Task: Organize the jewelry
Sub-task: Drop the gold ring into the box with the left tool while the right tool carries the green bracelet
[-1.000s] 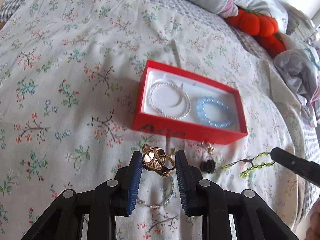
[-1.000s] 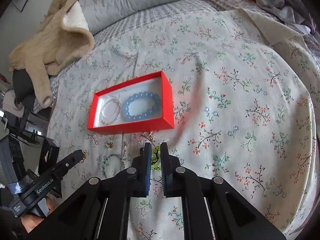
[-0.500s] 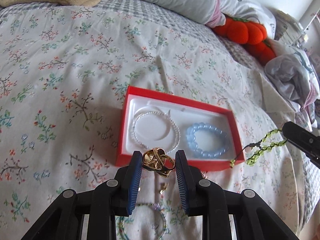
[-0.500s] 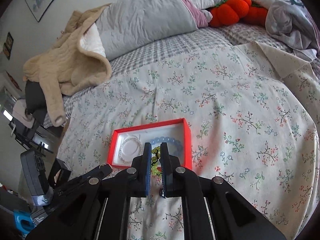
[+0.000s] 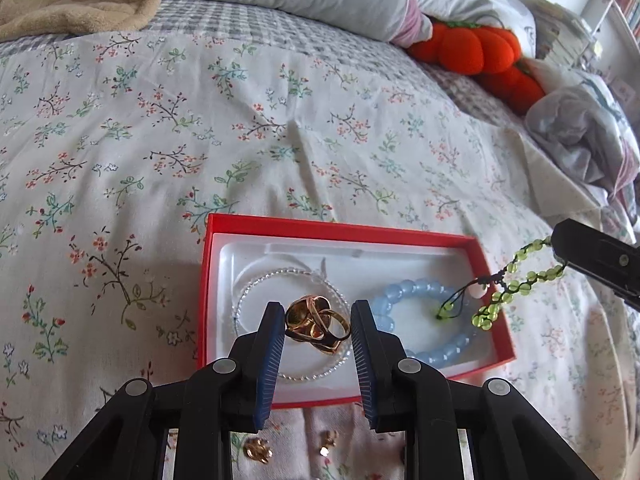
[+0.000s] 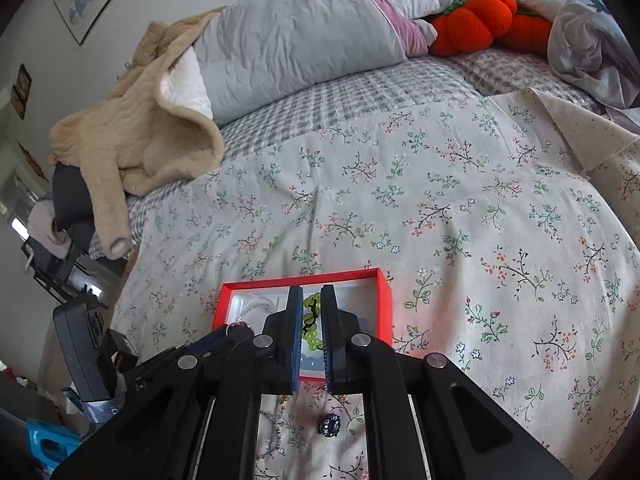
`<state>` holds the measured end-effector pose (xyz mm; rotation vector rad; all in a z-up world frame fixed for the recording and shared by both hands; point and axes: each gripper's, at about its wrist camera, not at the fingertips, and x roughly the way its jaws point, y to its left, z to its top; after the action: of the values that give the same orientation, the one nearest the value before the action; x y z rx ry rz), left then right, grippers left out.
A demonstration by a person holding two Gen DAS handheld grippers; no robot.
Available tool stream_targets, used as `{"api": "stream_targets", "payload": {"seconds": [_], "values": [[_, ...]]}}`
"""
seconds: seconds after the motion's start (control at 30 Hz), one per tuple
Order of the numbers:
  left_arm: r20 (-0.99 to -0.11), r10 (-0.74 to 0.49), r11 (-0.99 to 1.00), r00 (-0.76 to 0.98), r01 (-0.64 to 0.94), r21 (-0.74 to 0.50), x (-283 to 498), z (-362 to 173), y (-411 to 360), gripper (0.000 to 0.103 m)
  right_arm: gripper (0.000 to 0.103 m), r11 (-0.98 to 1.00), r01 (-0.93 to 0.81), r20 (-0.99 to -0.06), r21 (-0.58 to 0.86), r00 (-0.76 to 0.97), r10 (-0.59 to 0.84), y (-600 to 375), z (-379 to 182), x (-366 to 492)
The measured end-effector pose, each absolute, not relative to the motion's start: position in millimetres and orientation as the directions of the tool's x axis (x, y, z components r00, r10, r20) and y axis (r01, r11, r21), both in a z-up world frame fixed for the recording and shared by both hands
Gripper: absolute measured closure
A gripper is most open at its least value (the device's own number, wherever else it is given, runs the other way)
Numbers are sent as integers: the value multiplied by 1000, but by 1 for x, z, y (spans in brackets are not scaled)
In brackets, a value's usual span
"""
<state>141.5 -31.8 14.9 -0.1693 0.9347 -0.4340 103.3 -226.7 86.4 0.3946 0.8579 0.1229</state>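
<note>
Holding: left gripper (image 5: 318, 322) clamped on gold ring (image 5: 316, 324), above red box (image 5: 340, 230)
right gripper (image 6: 311, 314): pinched on green bead bracelet (image 5: 516, 280), over box's right side
in box: clear bead bracelet (image 5: 256, 284), blue bead bracelet (image 5: 404, 290)

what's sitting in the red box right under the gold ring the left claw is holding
In the left wrist view, the gold ring hangs over a clear beaded bracelet lying in the red box.

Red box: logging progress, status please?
Left gripper shut on gold ring, over red box. Right gripper shut on green bracelet. Nothing in the way.
</note>
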Motion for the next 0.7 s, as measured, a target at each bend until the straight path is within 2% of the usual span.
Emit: {"api": "stream_targets", "payload": {"seconds": [0.27,0.37,0.57,0.7], "values": [[-766,-382,919,517,304,-252,145,7,-41,73,94,925,44,-731,377,627,268,-225,76,108],[-769,-362,923,527,317,-217,139,10,-43,59,94,925,46,-734,376,625,267,-226,75,108],[-765,-348,927,542,318,-196,127,21,-36,55,94,929,46,-738,368,623,261,-224,74,108],[-757,-330,936,564,301,-184,119,29,-27,43,94,930,23,-738,367,616,276,-214,75,109]]}}
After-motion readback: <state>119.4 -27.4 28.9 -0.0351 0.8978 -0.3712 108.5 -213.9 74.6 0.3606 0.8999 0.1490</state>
